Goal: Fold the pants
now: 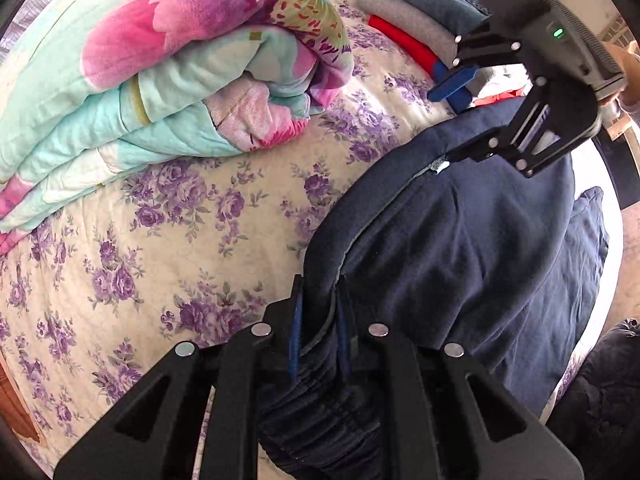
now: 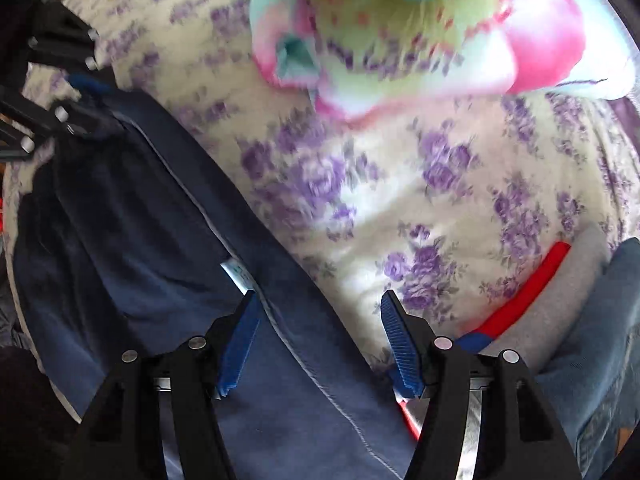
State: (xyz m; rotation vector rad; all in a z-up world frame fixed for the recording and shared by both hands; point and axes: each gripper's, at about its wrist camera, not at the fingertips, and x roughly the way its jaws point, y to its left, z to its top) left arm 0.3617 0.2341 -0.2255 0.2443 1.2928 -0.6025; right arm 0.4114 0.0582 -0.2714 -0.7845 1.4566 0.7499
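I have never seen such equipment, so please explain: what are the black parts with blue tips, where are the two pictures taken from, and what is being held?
Each black part is a hand-held gripper carried by a person, with a camera looking along its fingers. The left camera shows the left hand-held gripper shut on the navy pants, which lie on a flowered bedsheet. The right camera shows the right hand-held gripper open above the pants, holding nothing. A folded quilt and a stack of folded clothes lie nearby.
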